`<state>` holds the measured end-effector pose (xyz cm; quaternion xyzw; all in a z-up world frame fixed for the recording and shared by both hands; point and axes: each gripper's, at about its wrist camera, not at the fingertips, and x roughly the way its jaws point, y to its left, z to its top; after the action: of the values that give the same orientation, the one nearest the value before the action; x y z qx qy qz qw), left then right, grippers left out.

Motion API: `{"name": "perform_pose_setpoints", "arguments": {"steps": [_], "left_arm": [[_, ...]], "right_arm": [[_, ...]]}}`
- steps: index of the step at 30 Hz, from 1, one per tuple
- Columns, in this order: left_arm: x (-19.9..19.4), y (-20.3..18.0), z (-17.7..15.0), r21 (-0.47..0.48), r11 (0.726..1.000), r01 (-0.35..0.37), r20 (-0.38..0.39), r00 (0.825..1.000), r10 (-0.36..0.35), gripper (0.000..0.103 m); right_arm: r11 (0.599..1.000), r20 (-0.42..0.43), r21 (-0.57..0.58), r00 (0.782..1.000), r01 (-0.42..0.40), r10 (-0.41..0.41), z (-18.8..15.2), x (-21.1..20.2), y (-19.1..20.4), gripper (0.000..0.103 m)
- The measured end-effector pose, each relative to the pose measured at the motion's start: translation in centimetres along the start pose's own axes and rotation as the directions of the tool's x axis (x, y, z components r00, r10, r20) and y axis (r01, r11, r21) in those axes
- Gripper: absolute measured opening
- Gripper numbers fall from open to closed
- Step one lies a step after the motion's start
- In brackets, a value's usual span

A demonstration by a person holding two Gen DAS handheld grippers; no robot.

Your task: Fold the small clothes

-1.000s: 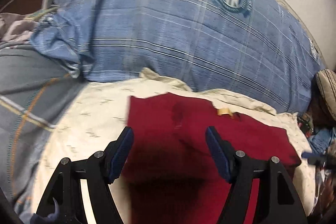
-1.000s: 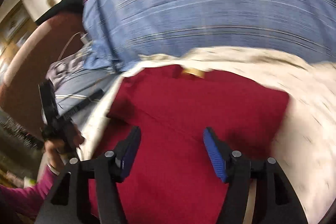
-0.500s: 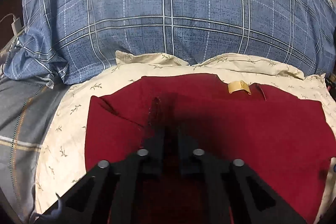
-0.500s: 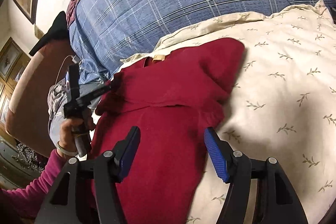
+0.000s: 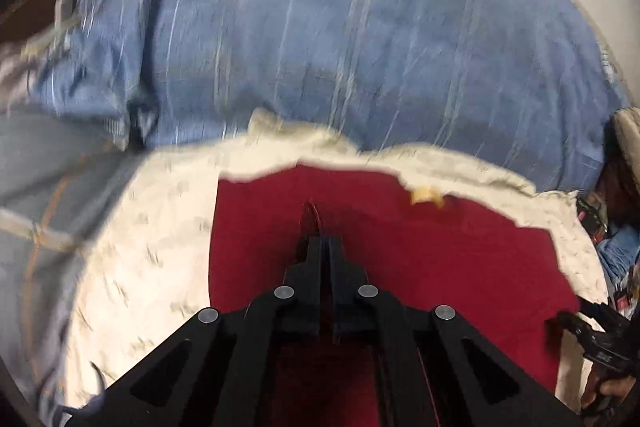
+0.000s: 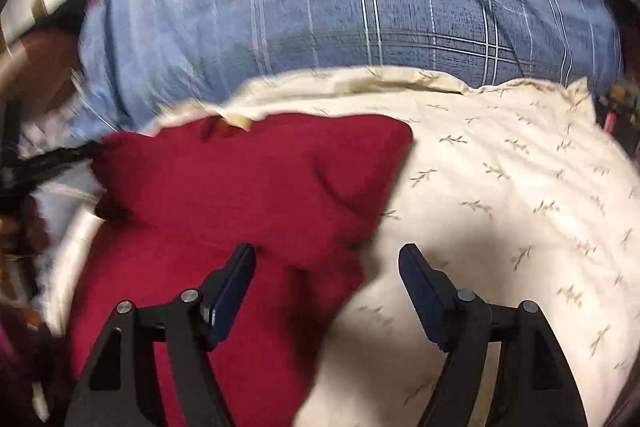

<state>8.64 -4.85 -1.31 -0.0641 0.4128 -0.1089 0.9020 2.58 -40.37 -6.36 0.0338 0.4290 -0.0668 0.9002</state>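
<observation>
Fabric nipped at the near end: left gripper (image 5: 320, 239) with fingers pressed tight together, a thin ridge of red garment (image 5: 440, 259) standing up just beyond the tips, so holding only a small pinch of cloth. Risk there: so little cloth in the bite, likely to slide out under any pull, or only the top layer caught and the layer beneath left behind, giving a crooked fold. Right gripper (image 6: 327, 251) with jaws closing, fingers at a middling gap, the garment's right-hand edge lying between them, left pad over red cloth, right pad over bare cream sheet (image 6: 500, 187); no pressing on the cloth visible yet. Risk there: closing onto sheet as well as garment and dragging bedding up with the fold, or closing short of the hem and coming away with nothing. Ahead of both pairs of fingers, the rest of the garment spread on the sheet, bunched and creased just beyond the right fingers, tan label (image 5: 426, 195) near the far edge past the left tips. Unequal pulls from the two grips: likely to skew the garment or deepen those creases. Farther out, beyond the far hem, blue plaid pillow (image 5: 320, 47) bulging close; little room for carrying a fold forward, cloth likely to ride up against it. Heavy blur in both views, so exact layers in either bite impossible to tell.
</observation>
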Motion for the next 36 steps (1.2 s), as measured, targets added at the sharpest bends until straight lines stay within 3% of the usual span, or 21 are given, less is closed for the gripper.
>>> {"name": "perform_pose_setpoints", "arguments": {"steps": [1,3,8,11,13,14,17,19,21,22,24,26,28,30,32,33,34,36], "left_arm": [[0.6,0.1,-0.3,-0.009,1.0,-0.002,-0.015,1.0,0.001,0.002],[2.1,0.1,-0.9,-0.006,1.0,-0.009,-0.043,0.999,0.008,0.003],[3.5,-0.2,-1.6,0.045,0.998,-0.053,-0.05,0.997,0.055,0.004],[2.2,0.2,-1.6,0.039,0.997,-0.065,-0.024,0.998,0.066,0.005],[1.5,0.2,-1.3,0.028,0.998,-0.063,0.002,0.998,0.063,0.009],[1.4,0.2,-1.2,0.022,0.998,-0.06,0.007,0.998,0.06,0.013],[1.8,-0.2,-1.4,0.015,0.998,-0.059,-0.004,0.998,0.059,0.023],[2.4,-0.4,-1.7,0.023,0.997,-0.072,-0.013,0.997,0.072,0.023],[3.2,-0.6,-1.8,0.042,0.995,-0.094,-0.019,0.995,0.094,0.023],[3.6,-0.6,-1.8,0.047,0.994,-0.099,-0.024,0.995,0.1,0.023],[3.8,-0.6,-1.7,0.049,0.994,-0.099,-0.036,0.994,0.101,0.024],[4.2,-0.7,-1.5,0.053,0.994,-0.098,-0.044,0.994,0.101,0.026],[4.4,-0.7,-1.5,0.064,0.993,-0.101,-0.04,0.994,0.103,0.026],[4.6,-0.6,-1.5,0.066,0.993,-0.101,-0.04,0.994,0.104,0.026],[4.7,-0.5,-1.6,0.058,0.993,-0.1,-0.037,0.994,0.102,0.027],[4.7,-0.5,-1.6,0.057,0.993,-0.101,-0.035,0.994,0.103,0.027],[4.7,-0.6,-1.7,0.059,0.993,-0.104,-0.033,0.994,0.106,0.027],[4.7,-0.7,-1.8,0.064,0.992,-0.11,-0.03,0.993,0.112,0.027]], "right_arm": [[0.996,0.003,-0.047,0.998,0.07,-0.07,0.2,0.4,0.4,0.012],[0.994,0.0,-0.039,0.995,0.103,-0.103,0.1,0.5,-0.1,0.015],[1.0,-0.093,0.003,0.995,0.03,-0.03,-1.8,0.1,-1.5,0.017],[0.981,-0.021,0.162,0.993,-0.107,0.112,-1.4,-3.3,-3.9,0.024],[0.976,0.039,0.189,0.994,-0.111,0.105,-0.6,-4.6,-4.2,0.04],[0.98,0.067,0.176,0.995,-0.09,0.08,0.2,-4.9,-4.0,0.042],[0.993,0.058,0.101,0.996,-0.067,0.061,2.0,-3.0,-1.6,0.042],[0.997,0.046,0.038,0.997,-0.064,0.062,2.7,-0.7,0.3,0.034],[1.0,0.035,-0.021,0.999,0.017,-0.016,3.0,1.7,1.2,0.021],[0.996,0.032,-0.028,0.996,0.084,-0.083,3.2,3.0,1.2,0.02],[0.995,-0.01,0.015,0.995,0.095,-0.094,3.2,5.1,-0.1,0.019],[0.995,-0.023,0.099,0.999,0.029,-0.027,3.0,5.4,-1.7,0.02],[0.988,-0.018,0.152,0.999,-0.027,0.03,3.0,4.0,-2.6,0.027],[0.976,0.033,0.193,0.995,-0.098,0.093,3.2,2.2,-3.2,0.027],[0.972,0.06,0.227,0.997,-0.056,0.043,3.5,1.4,-3.9,0.05],[0.968,0.065,0.25,0.998,-0.025,0.009,3.6,1.5,-4.6,0.073],[0.963,0.065,0.27,0.998,-0.008,-0.009,3.8,1.8,-5.1,0.081],[0.945,0.013,0.325,0.999,-0.032,0.03,4.3,3.8,-6.1,0.079]]}}
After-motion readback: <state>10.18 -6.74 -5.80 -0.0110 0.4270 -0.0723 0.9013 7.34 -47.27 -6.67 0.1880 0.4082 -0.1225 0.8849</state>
